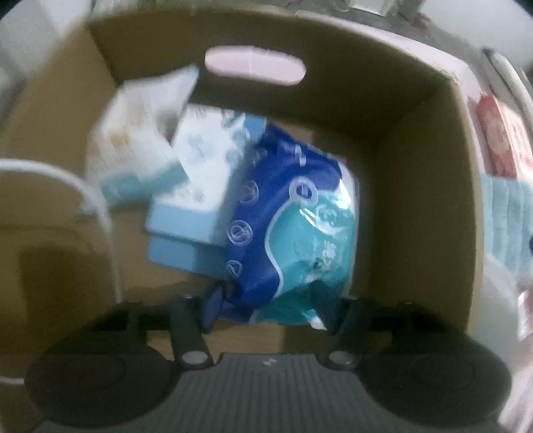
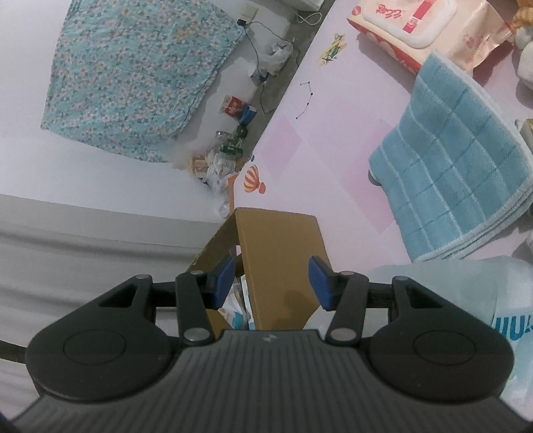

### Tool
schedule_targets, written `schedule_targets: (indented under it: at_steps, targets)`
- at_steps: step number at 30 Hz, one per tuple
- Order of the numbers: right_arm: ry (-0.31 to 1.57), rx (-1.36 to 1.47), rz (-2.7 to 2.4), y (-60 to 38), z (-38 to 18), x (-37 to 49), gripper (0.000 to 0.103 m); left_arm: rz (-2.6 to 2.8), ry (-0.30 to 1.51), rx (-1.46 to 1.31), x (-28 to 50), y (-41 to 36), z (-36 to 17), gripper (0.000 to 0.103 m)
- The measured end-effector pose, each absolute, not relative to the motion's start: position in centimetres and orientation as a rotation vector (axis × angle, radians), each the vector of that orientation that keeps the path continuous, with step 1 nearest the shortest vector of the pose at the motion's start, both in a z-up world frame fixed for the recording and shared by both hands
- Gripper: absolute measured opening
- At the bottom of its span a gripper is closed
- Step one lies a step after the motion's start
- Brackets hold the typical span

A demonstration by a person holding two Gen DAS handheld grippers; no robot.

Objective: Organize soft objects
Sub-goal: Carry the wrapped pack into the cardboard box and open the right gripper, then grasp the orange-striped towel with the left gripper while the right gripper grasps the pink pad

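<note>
In the left wrist view my left gripper [image 1: 271,308] points down into a brown cardboard box [image 1: 429,186]. A blue and teal plastic tissue pack [image 1: 293,226] lies on the box floor, its crumpled near end pinched between the blue pads [image 1: 213,306]. Two pale blue and white tissue packs [image 1: 200,173] are stacked to its left. In the right wrist view my right gripper [image 2: 271,283] hovers open and empty over a corner of the box [image 2: 279,253]. A folded blue towel [image 2: 456,166] and a pink wet-wipe pack [image 2: 409,26] lie on the pink mat [image 2: 319,140].
A white cable [image 1: 96,200] loops over the box's left side. Beside the mat lie a floral blanket [image 2: 133,70], scattered litter and bottles [image 2: 223,156] and a black cable [image 2: 260,56]. A pale plastic bag [image 2: 466,299] sits at the lower right.
</note>
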State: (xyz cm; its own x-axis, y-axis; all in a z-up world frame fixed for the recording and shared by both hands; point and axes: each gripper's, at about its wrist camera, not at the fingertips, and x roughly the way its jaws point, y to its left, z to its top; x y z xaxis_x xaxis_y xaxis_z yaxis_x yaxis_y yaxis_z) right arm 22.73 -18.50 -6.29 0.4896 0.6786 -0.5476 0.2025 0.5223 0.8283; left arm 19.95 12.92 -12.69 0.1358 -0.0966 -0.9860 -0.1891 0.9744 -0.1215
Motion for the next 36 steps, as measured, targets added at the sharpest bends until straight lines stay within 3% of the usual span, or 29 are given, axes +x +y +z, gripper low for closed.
schedule_targets:
  at_steps: [3,7,13,15,17,29,36]
  targets:
    - [1.052,1.010,0.361,-18.6,-6.2,22.3,0.050,0.045,1.370,-0.243,20.2,12.4,-12.2,0.046]
    - [1.060,1.011,0.352,-18.7,-6.3,22.5,0.050,0.021,1.348,-0.237,21.2,11.6,-12.2,0.045]
    - [1.054,1.020,0.334,-19.5,-6.3,21.8,0.050,0.032,1.345,-0.225,21.9,11.1,-12.3,0.055]
    - [1.055,1.020,0.325,-19.9,-6.5,21.4,0.051,0.060,1.325,-0.211,21.5,11.0,-11.8,0.068]
    - [1.061,1.020,0.314,-20.4,-6.6,20.8,0.053,0.079,1.291,-0.200,20.7,11.1,-10.5,0.073]
    - [1.017,1.031,0.289,-28.2,-5.6,16.0,0.064,0.112,1.055,-0.145,17.8,6.8,-0.4,0.079]
    - [0.954,1.063,0.187,-36.9,-4.7,15.0,0.066,-0.047,1.036,-0.037,18.5,-3.0,0.0,0.080]
